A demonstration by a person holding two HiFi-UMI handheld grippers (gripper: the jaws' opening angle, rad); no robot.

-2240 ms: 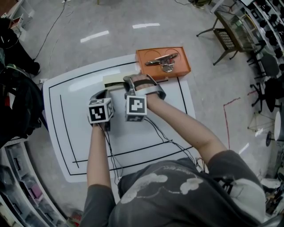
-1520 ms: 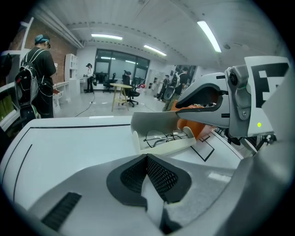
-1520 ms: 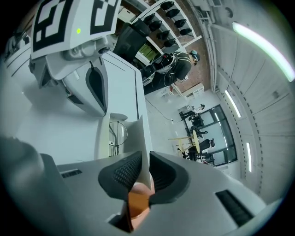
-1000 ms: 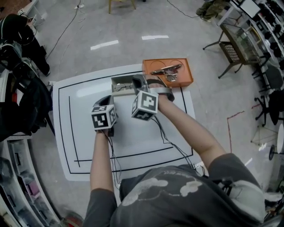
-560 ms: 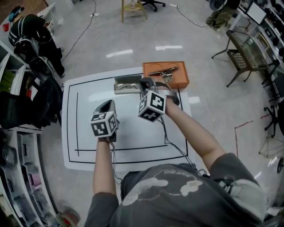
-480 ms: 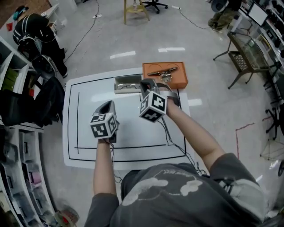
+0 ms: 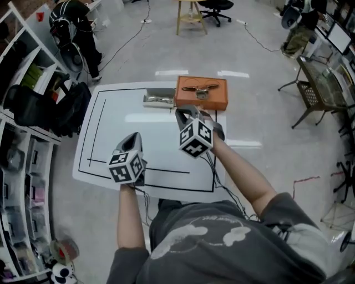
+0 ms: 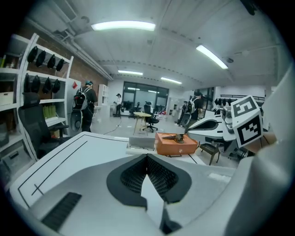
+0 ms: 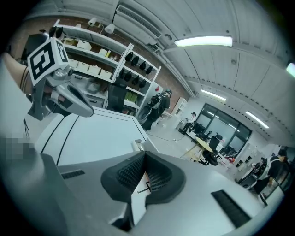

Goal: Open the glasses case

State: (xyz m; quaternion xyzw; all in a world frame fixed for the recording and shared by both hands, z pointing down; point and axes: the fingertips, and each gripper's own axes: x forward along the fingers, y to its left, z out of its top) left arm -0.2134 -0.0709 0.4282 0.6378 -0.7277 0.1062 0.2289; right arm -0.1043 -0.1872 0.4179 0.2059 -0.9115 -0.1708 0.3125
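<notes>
The grey glasses case [image 7: 159,98] lies with its lid up at the far edge of the white table [image 7: 111,127], against the orange tray [image 7: 201,92]. My right gripper [image 7: 184,113] hovers shut and empty a short way nearer than the tray. My left gripper [image 7: 133,141] is also shut and empty, over the table's near half, well back from the case. The left gripper view has its jaws [image 8: 147,158] closed, with the case [image 8: 141,144] and tray [image 8: 176,144] far ahead. In the right gripper view the jaws [image 9: 143,157] meet, with the case [image 9: 138,144] small beyond them.
The orange tray holds a metal tool [image 7: 199,89]. Shelves [image 7: 22,166] and black bags [image 7: 52,108] stand left of the table. A wooden stool [image 7: 191,14] and an office chair [image 7: 216,5] stand beyond it, and a mesh chair [image 7: 316,91] to the right.
The case lid, down under the right gripper at first, now stands open. Both grippers have pulled back from the case toward the person and risen, and the right jaws have closed.
</notes>
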